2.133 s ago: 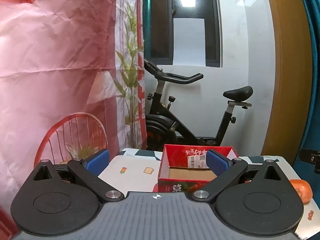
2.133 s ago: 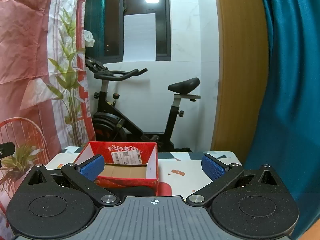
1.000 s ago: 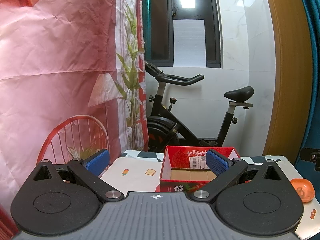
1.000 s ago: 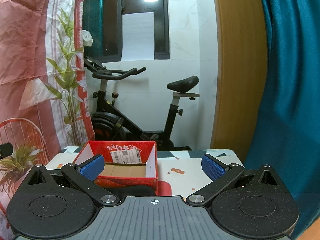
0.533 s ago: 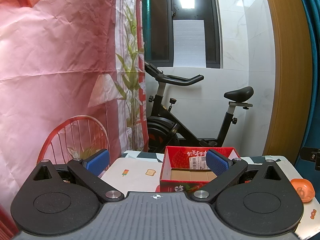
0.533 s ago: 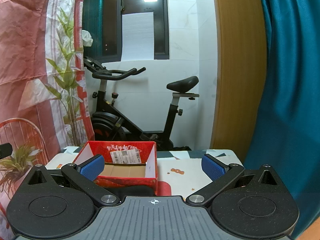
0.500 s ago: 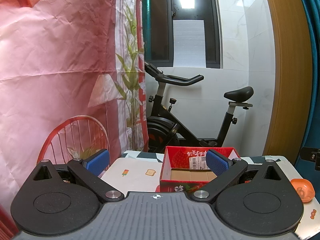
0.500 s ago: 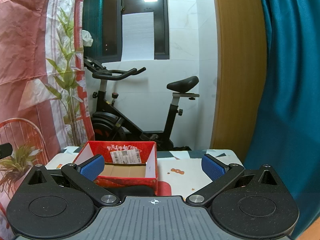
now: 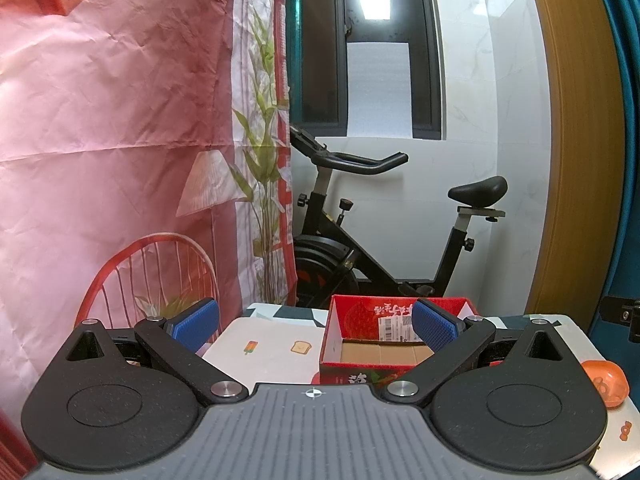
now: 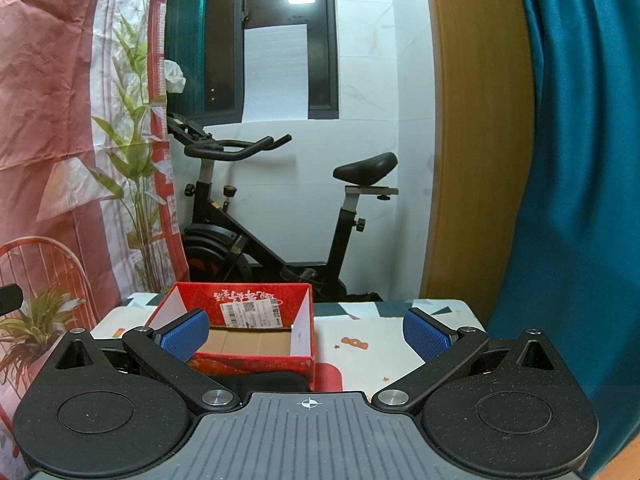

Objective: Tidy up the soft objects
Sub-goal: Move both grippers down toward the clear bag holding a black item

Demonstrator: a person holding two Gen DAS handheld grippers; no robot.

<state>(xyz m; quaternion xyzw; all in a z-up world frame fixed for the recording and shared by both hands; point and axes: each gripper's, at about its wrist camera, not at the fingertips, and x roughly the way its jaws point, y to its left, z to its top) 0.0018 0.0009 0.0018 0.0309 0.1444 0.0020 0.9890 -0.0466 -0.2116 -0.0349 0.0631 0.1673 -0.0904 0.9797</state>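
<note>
An open red cardboard box (image 9: 394, 372) (image 10: 256, 362) stands on the table with a bare brown floor inside. An orange soft ball (image 9: 606, 382) lies at the right edge of the left wrist view. A black soft item (image 10: 262, 382) lies just in front of the box in the right wrist view, mostly hidden by the gripper body. My left gripper (image 9: 316, 324) hangs open above the table's near side with nothing between its blue pads. My right gripper (image 10: 306, 332) is open too, and its left pad overlaps the box's left wall in the picture.
The table (image 9: 272, 336) (image 10: 360, 328) has a white cloth printed with small pictures. Behind it stands a black exercise bike (image 9: 360, 248) (image 10: 256, 232). A pink printed curtain (image 9: 100, 140) hangs on the left, a teal curtain (image 10: 576, 160) and a wooden post (image 10: 472, 140) on the right.
Both views have risen very slightly over two seconds; the box and the orange ball sit a little lower in the pictures. Both grippers have stayed open.
</note>
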